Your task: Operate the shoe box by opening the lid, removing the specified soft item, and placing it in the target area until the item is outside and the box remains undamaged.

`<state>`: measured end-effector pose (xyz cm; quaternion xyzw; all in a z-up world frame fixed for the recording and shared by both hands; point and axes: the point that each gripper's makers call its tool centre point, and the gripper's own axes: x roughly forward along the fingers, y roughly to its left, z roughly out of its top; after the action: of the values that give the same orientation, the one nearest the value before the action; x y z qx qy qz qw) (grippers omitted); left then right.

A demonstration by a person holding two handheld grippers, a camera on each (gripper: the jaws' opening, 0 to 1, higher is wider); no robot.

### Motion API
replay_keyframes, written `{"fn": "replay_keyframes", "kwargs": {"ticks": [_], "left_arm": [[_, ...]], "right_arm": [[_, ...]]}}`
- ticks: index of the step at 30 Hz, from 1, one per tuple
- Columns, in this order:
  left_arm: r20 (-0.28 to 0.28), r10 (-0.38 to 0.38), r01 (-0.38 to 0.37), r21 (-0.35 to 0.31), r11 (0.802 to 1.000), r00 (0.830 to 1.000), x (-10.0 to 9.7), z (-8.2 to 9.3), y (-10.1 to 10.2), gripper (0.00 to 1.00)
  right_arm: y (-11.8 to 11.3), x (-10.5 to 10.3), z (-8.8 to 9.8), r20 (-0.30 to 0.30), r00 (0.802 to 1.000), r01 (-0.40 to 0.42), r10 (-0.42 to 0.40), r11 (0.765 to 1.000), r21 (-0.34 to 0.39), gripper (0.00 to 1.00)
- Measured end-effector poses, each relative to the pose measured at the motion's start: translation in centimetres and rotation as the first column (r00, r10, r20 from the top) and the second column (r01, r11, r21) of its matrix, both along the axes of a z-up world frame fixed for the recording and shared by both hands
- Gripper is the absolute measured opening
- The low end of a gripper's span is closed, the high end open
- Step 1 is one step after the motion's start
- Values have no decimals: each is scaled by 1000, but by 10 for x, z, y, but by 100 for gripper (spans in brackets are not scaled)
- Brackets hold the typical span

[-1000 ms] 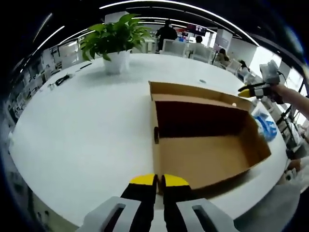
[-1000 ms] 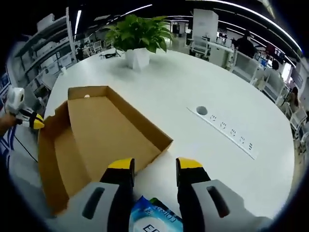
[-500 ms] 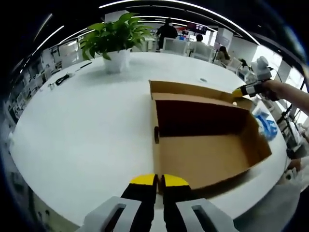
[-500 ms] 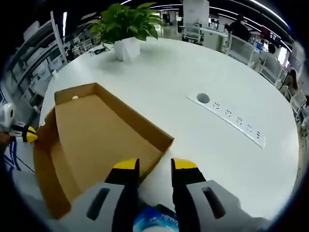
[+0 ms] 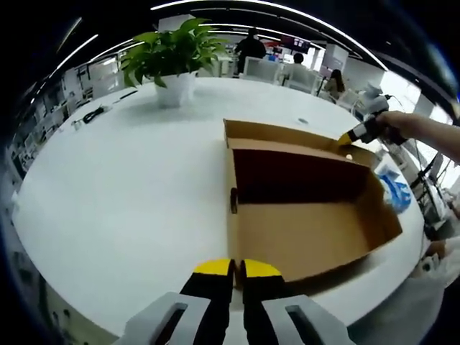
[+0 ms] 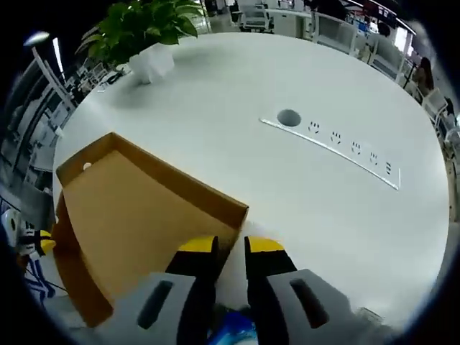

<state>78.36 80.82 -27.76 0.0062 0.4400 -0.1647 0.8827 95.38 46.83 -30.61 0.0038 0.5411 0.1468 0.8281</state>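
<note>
In the left gripper view the left tool (image 5: 236,267) was seen almost closed at 6 o'clock, nothing visibly held. The open shoe box (image 5: 302,223) lay beyond on the white desk (image 5: 122,187); its dark far interior was hard to read. A blue-white soft item (image 5: 394,188) lay at 3 o'clock outside. The right tool (image 6: 230,247), narrowly parted, met the box edge; a potted plant (image 5: 171,61) stood at 11 o'clock.

Open, empty cardboard shoe box (image 5: 302,208); blue-white soft packet (image 5: 394,188) lies beside it.
</note>
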Motion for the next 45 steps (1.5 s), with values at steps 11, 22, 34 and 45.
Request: {"fn": "replay_keyframes", "kwargs": {"ticks": [11, 22, 34, 45], "left_arm": [[2, 8, -8, -7, 1000, 1000, 0, 0, 1, 3], [5, 19, -19, -25, 1000, 1000, 0, 0, 0, 3], [6, 35, -35, -56, 998, 999, 1, 1, 0, 3], [7, 34, -33, -49, 998, 999, 1, 1, -1, 3]], "right_arm": [[2, -7, 1, -25, 998, 57, -57, 998, 14, 3], [-2, -4, 17, 1, 995, 97, -97, 995, 39, 2], [-2, 6, 46, 64, 987, 141, -149, 984, 109, 0], [0, 2, 73, 117, 983, 122, -139, 982, 145, 0]]}}
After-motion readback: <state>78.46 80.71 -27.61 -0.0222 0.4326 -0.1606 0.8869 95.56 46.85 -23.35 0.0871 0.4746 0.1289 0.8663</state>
